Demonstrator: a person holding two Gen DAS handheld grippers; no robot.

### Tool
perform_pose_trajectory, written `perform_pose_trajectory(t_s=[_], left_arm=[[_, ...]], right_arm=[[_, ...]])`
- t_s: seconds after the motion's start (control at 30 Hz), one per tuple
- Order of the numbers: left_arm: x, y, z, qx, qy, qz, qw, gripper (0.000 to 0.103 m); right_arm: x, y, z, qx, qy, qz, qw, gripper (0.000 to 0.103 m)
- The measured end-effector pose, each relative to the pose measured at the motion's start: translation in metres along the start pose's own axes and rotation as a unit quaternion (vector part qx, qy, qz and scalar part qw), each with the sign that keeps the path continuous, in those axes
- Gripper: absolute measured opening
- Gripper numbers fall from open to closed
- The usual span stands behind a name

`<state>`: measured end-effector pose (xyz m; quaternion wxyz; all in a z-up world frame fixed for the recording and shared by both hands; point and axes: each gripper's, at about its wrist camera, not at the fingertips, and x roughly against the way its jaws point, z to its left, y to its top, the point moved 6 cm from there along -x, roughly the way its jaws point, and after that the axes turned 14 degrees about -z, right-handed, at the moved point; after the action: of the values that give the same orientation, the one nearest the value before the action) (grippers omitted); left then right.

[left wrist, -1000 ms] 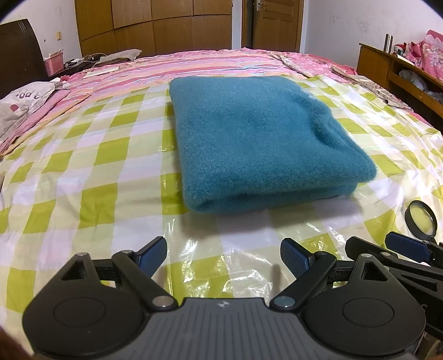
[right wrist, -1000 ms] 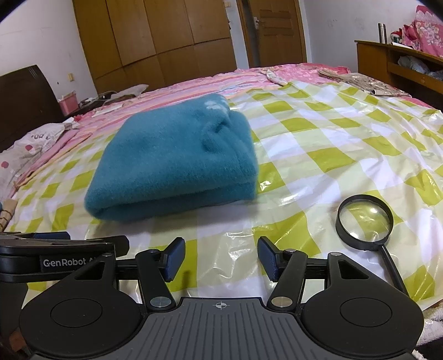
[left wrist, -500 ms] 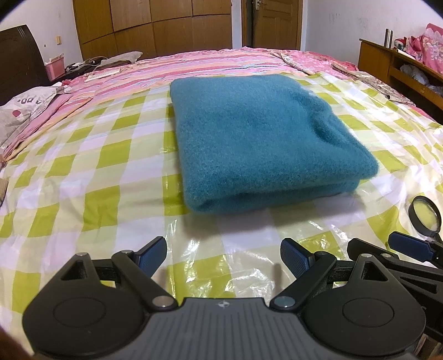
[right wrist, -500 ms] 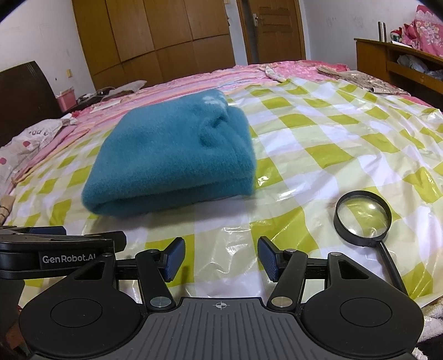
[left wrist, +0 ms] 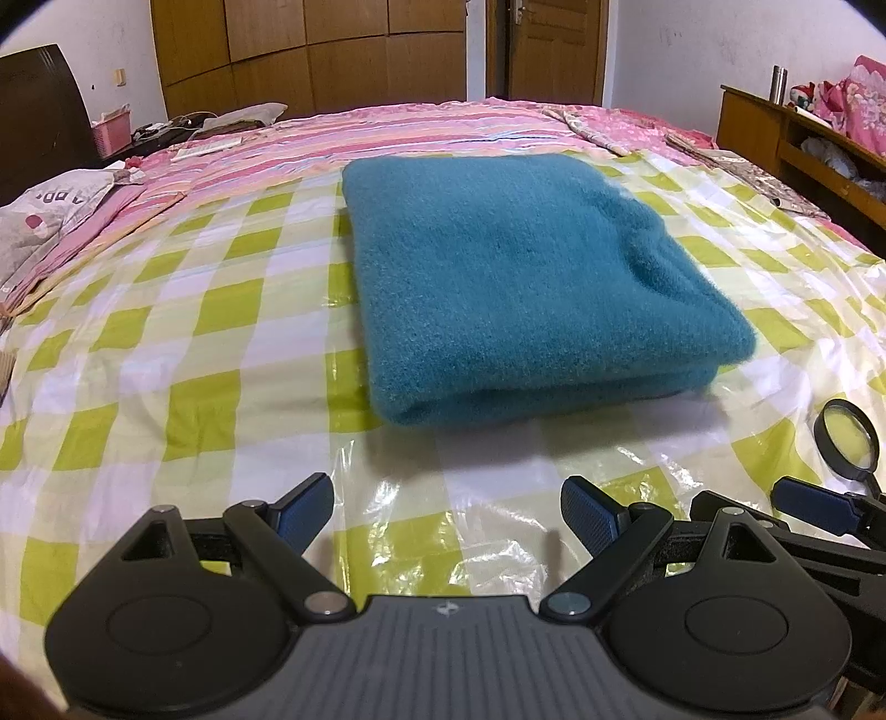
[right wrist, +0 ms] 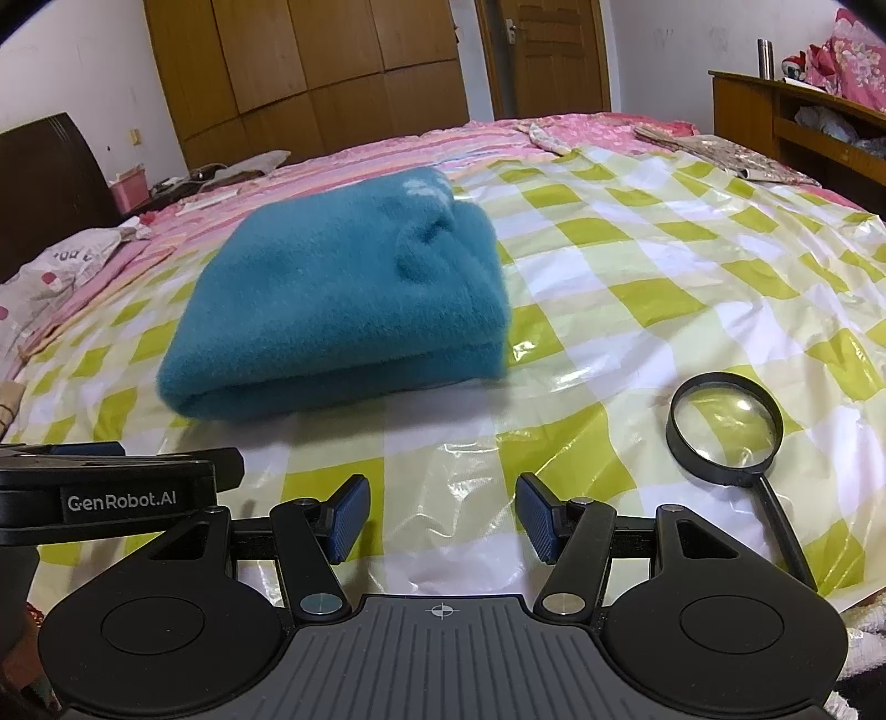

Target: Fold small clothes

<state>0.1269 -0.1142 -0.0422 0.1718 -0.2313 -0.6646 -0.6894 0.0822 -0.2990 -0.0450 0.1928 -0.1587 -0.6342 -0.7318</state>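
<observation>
A teal fleece garment (left wrist: 509, 277) lies folded into a thick rectangle on the green-and-white checked plastic sheet (left wrist: 183, 343) on the bed. It also shows in the right wrist view (right wrist: 343, 299). My left gripper (left wrist: 447, 512) is open and empty, a short way in front of the garment's near fold. My right gripper (right wrist: 442, 518) is open and empty, in front of the garment and to its right. The right gripper's fingers (left wrist: 814, 504) show at the left view's right edge.
A black magnifying glass (right wrist: 725, 426) lies on the sheet right of the garment, close to my right gripper. Pink bedding (left wrist: 387, 127) lies beyond. A wooden shelf unit (left wrist: 803, 127) stands at the right, wardrobes (left wrist: 310, 50) behind.
Both grippers have pulled back slightly from the folded garment and tilted up a little. The garment has not moved. Both stay open.
</observation>
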Motion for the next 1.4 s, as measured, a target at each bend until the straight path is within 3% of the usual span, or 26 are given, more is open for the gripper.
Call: perform_pose_trajectory(t_s=[1.4], left_arm=[[-0.0011, -0.006, -0.0042, -0.017, 0.0, 0.002, 0.9999, 0.094]], right_arm=[[-0.0012, -0.0007, -0.0039, -0.009, -0.009, 0.001, 1.0, 0.059]])
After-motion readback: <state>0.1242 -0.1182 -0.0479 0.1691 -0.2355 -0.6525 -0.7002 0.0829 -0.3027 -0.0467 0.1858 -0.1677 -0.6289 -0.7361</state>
